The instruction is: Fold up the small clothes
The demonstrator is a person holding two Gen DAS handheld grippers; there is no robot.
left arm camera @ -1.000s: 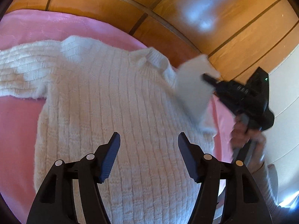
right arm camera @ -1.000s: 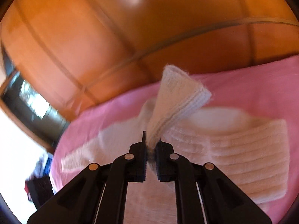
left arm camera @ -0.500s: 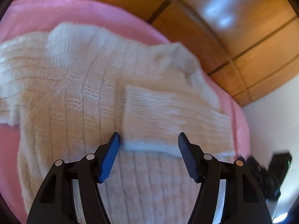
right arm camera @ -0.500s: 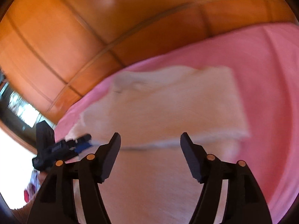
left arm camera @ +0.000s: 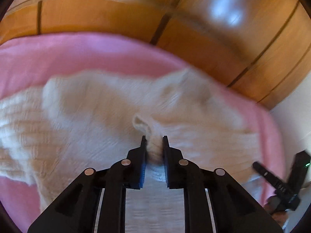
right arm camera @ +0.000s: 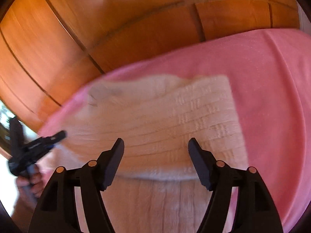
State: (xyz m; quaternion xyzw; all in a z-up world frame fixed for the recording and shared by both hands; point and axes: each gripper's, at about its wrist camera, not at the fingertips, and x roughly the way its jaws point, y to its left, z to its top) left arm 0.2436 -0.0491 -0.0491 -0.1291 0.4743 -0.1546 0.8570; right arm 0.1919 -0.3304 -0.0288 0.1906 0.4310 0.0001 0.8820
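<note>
Sweater knit fills the left claw [left arm camera: 154, 141]: its jaws have just been closing and now stand narrow, pinching a raised tuft of the white ribbed knit sweater [left arm camera: 97, 116] between the blue-faced pads [left arm camera: 142, 167]. The pinched fold stands up from the fabric just ahead of the fingertips, with a small loop of knit curling to its left. Around it the sweater lies spread flat on the pink blanket [left arm camera: 87, 54], one sleeve reaching away to the left in the left wrist view.

Across the garment, the right claw [right arm camera: 156, 145] has its jaws wide apart with nothing between them; they hover over a sleeve [right arm camera: 204, 116] folded across the sweater's body, whose lower edge runs just under the fingertips. In the left wrist view that right claw shows at the lower right edge, black, with a small green light on it. In the right wrist view the left claw appears at the left edge, held by a person's hand [right arm camera: 31, 182], its tip at the sweater's edge.

Beyond the blanket rise glossy orange-brown wooden panels [right arm camera: 136, 29], split by dark grooves. Both views are blurred, and no writing can be read anywhere.
</note>
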